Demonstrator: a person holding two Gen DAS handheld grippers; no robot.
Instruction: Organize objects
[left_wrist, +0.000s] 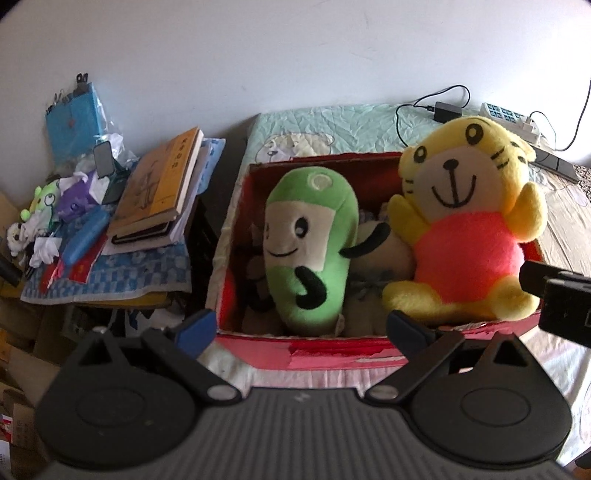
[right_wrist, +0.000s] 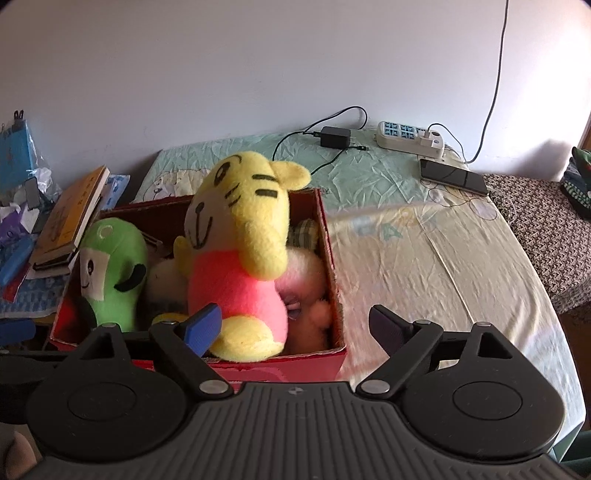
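1. Sadly, the writing on the brown book (left_wrist: 162, 177) is too blurry to read. No other words or labels can be read.
2. The left gripper (left_wrist: 301, 326) has its jaws wide apart. Nothing is between them, and they touch nothing. It hangs just in front of the red box (left_wrist: 332, 356).
3. The right gripper (right_wrist: 295, 325) also has its jaws wide apart and holds nothing. Its left blue pad looks very close to the foot of the yellow tiger toy (right_wrist: 240, 254), but I cannot tell if they touch.
4. The yellow tiger toy wears a pink shirt. It sits up in the right side of the red box.
5. The green toy (left_wrist: 312, 251) with a smiley face stands in the left side of the same box, just beside the tiger.
6. More soft toys lie under them, mostly hidden.
7. The box sits on a bed (right_wrist: 424, 240). A white power strip (right_wrist: 410, 138) and a phone (right_wrist: 452, 175) lie far back on it.
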